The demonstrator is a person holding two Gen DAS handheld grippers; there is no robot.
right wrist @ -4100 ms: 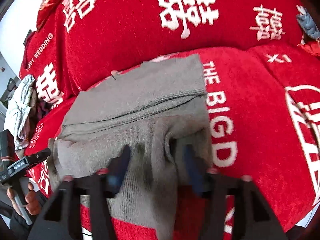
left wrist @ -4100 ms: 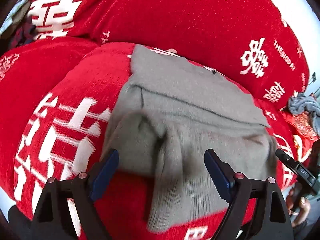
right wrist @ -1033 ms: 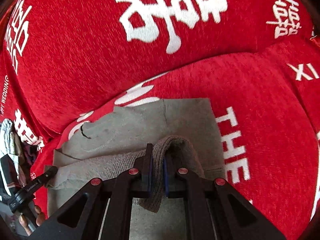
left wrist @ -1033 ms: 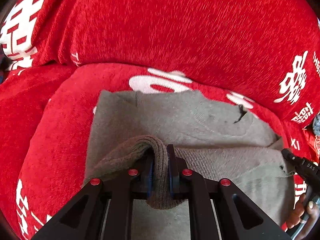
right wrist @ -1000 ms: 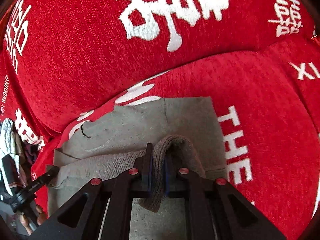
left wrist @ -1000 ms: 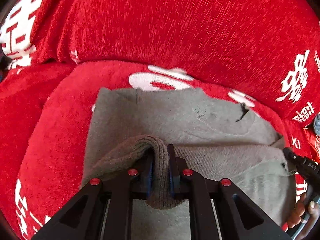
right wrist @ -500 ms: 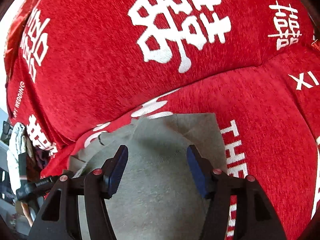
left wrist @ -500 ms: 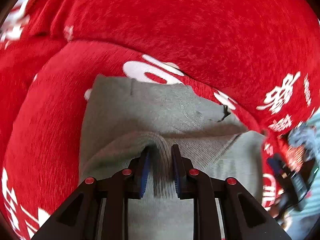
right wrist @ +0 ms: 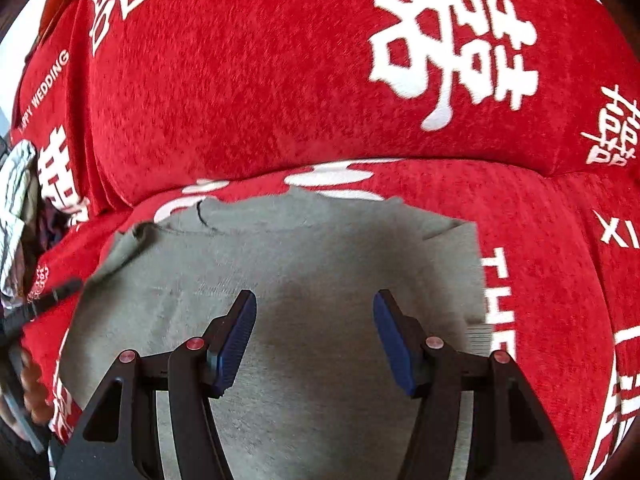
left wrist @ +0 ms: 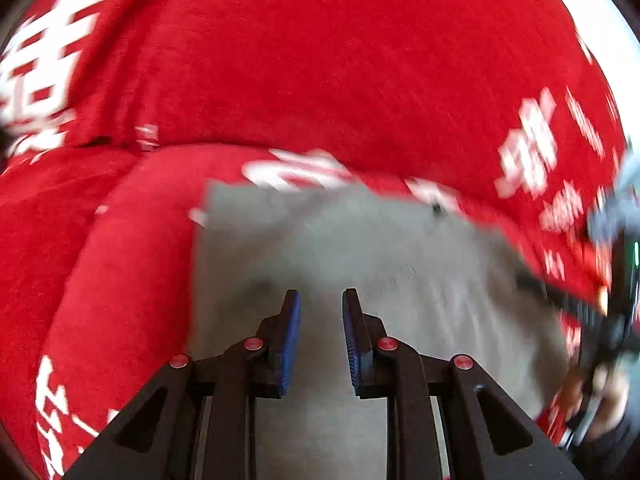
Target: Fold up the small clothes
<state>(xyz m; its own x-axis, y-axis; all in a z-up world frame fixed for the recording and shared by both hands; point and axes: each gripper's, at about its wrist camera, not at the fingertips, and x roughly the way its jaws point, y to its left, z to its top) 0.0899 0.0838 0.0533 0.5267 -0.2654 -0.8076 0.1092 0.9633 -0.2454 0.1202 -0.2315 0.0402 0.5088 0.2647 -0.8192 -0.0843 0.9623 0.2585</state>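
Worth smoothing the fresh fold flat, squaring its far edge against the layer beneath, and checking the ragged upper-left corner in the right wrist view before any further fold. Grey knitted garment (right wrist: 304, 272) spread across the centre and lower half of both frames, lying on the red sofa cover (right wrist: 248, 92) with white characters, far edge just short of the backrest crease. Left tool (left wrist: 320, 300) low in the centre of its frame, hovering above the cloth, blue pads parted by a narrow gap, nothing between them. Right tool (right wrist: 314, 300) likewise bottom centre, spread wide, empty, pointing forward over the grey fabric toward the backrest. Left wrist view smeared with motion blur, so fine creases hard to judge there. Pale bundle of other cloth (right wrist: 16, 200) at far left edge of the right wrist view.
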